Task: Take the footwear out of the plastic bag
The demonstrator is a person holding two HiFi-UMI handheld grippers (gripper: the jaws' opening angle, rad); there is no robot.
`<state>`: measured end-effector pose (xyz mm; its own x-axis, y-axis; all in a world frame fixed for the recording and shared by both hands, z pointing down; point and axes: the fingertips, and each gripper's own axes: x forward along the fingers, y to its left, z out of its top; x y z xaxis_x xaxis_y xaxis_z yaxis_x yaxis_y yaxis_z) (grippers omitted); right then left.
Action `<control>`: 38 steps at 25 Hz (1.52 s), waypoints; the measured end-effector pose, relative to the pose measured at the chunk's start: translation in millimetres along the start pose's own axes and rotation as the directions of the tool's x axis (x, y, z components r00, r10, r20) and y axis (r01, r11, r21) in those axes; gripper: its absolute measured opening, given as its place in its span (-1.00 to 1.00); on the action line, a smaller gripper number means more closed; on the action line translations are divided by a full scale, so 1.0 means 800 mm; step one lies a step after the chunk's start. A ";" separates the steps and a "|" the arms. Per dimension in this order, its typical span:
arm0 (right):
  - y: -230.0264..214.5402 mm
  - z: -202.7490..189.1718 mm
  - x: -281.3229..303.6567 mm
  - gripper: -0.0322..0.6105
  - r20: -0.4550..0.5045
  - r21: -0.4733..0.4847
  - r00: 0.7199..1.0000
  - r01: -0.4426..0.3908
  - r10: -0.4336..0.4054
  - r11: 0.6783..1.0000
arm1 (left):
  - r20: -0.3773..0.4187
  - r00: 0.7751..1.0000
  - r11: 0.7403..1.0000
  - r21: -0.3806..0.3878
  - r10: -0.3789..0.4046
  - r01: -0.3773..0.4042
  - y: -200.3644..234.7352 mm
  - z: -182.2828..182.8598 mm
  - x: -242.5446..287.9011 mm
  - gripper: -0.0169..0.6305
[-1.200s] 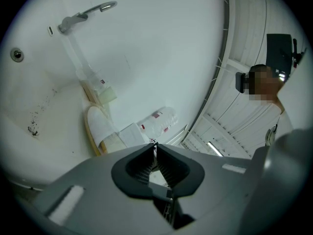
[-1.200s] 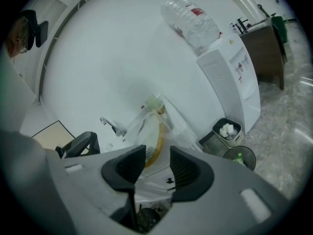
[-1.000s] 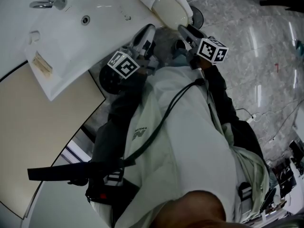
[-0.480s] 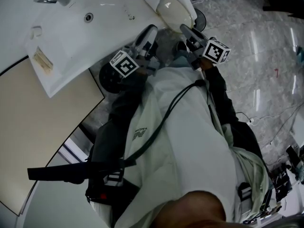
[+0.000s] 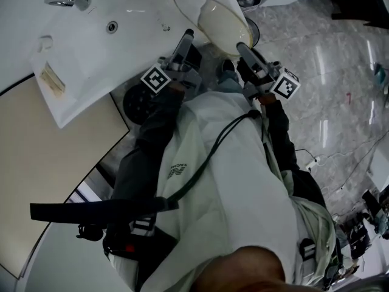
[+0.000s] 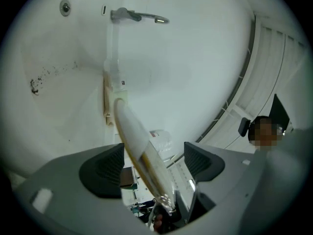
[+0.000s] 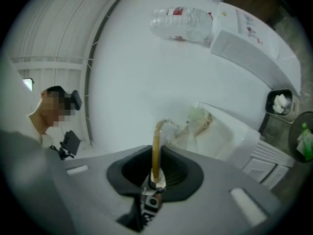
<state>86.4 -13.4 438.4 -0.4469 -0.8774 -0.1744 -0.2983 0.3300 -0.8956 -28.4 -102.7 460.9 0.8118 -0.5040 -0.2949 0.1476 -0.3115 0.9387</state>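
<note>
Head view, right gripper (image 5: 242,46) seemingly pinching slipper (image 5: 220,18) edge

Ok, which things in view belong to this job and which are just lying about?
Part of the job:
- slipper, its edge pinched by the right gripper, whose jaws have just been closing
- left gripper, jaws just been opening, slipper between them untouched

Lying about:
- sink
- tap
- plastic bottle
- bin
- tan item on the sink's ledge

No print legible: jacket (image 5: 237,181) logo (image 5: 177,170), at 9 o'clock, and bottle (image 7: 183,24) label (image 7: 178,11) too small.
</note>
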 end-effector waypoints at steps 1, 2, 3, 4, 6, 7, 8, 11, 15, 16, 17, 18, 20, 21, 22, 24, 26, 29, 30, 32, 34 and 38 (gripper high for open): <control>0.016 0.005 -0.001 -0.75 0.015 0.010 0.999 -0.041 0.041 0.999 | 0.026 0.999 1.000 -0.018 -0.023 0.023 -0.005 0.006 0.004 0.23; 0.032 0.008 -0.003 -0.74 0.024 0.023 0.996 -0.084 0.083 0.996 | 0.053 0.997 0.998 -0.034 -0.052 0.054 -0.012 0.012 0.008 0.33; 0.046 0.008 -0.006 -0.75 0.023 0.034 0.992 -0.125 0.124 0.992 | 0.074 0.993 0.995 -0.043 -0.087 0.090 -0.021 0.018 0.012 0.41; 0.058 0.005 -0.008 -0.75 0.009 0.036 0.988 -0.156 0.156 0.987 | 0.090 0.988 0.991 -0.041 -0.124 0.128 -0.032 0.024 0.018 0.46; 0.076 -0.004 -0.011 -0.75 -0.046 0.013 0.982 -0.181 0.181 0.983 | 0.104 0.974 0.980 0.000 -0.200 0.201 -0.059 0.037 0.031 0.47; 0.082 -0.010 -0.010 -0.75 -0.079 -0.007 0.980 -0.182 0.181 0.983 | 0.105 0.966 0.972 0.031 -0.235 0.233 -0.074 0.043 0.036 0.47; 0.087 -0.017 -0.010 -0.75 -0.111 -0.030 0.978 -0.179 0.175 0.983 | 0.106 0.958 0.964 0.063 -0.265 0.259 -0.088 0.049 0.040 0.45; 0.094 -0.025 -0.011 -0.74 -0.163 -0.115 0.976 -0.165 0.145 0.980 | 0.131 0.937 0.944 0.124 -0.322 0.307 -0.117 0.064 0.039 -0.28; 0.098 -0.021 -0.009 -0.68 -0.162 -0.273 0.985 -0.108 0.065 0.956 | 0.222 0.915 0.939 0.146 -0.338 0.312 -0.134 0.074 0.031 -0.54; 0.097 -0.022 -0.008 -0.66 -0.165 -0.316 0.986 -0.084 0.032 0.945 | 0.245 0.911 0.940 0.159 -0.333 0.301 -0.137 0.075 0.029 -0.54; 0.097 -0.023 -0.007 -0.59 -0.169 -0.349 0.986 -0.065 0.005 0.935 | 0.263 0.907 0.941 0.171 -0.328 0.291 -0.139 0.077 0.027 -0.55; 0.097 -0.024 -0.007 -0.53 -0.170 -0.372 0.985 -0.052 -0.012 0.927 | 0.276 0.905 0.942 0.180 -0.325 0.283 -0.141 0.078 0.025 -0.55; 0.097 -0.022 -0.009 -0.53 -0.153 -0.392 0.988 -0.031 -0.032 0.920 | 0.298 0.899 0.943 0.189 -0.321 0.274 -0.144 0.081 0.020 -0.55; 0.097 -0.019 -0.010 -0.53 -0.137 -0.394 0.990 -0.016 -0.041 0.919 | 0.313 0.894 0.943 0.191 -0.321 0.271 -0.146 0.085 0.018 -0.55; 0.095 -0.017 -0.010 -0.53 -0.121 -0.394 0.991 0.000 -0.052 0.919 | 0.330 0.887 0.943 0.196 -0.322 0.269 -0.148 0.091 0.015 -0.55; 0.093 -0.017 -0.011 -0.53 -0.113 -0.388 0.991 0.022 -0.072 0.921 | 0.349 0.877 0.940 0.212 -0.329 0.268 -0.153 0.101 0.010 -0.57; 0.093 -0.019 -0.012 -0.57 -0.113 -0.391 0.990 0.032 -0.082 0.920 | 0.340 0.875 0.933 0.228 -0.344 0.278 -0.160 0.102 0.010 -0.57; 0.098 -0.015 -0.015 -0.68 -0.098 -0.385 0.994 0.013 -0.055 0.923 | 0.336 0.871 0.927 0.233 -0.360 0.293 -0.166 0.100 0.010 -0.57; 0.102 -0.014 -0.014 -0.68 -0.092 -0.370 0.995 -0.005 -0.031 0.929 | 0.342 0.867 0.927 0.226 -0.363 0.299 -0.168 0.100 0.009 -0.57; 0.110 -0.014 -0.012 -0.68 -0.081 -0.338 0.997 -0.044 0.018 0.940 | 0.363 0.858 0.930 0.196 -0.362 0.310 -0.168 0.102 0.008 -0.57; 0.114 -0.017 -0.009 -0.63 -0.085 -0.318 0.995 -0.070 0.045 0.946 | 0.379 0.852 0.932 0.171 -0.362 0.321 -0.168 0.102 0.007 -0.57; 0.117 -0.018 -0.006 -0.62 -0.107 -0.310 0.993 -0.074 0.043 0.948 | 0.377 0.850 0.930 0.161 -0.367 0.330 -0.171 0.102 0.011 -0.58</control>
<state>48.2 26.6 361.4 -0.5467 -0.8202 -0.1685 -0.5106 0.4860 -0.7093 -87.7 -130.3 315.4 0.4230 -0.6178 -0.6629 0.3144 -0.5860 0.7468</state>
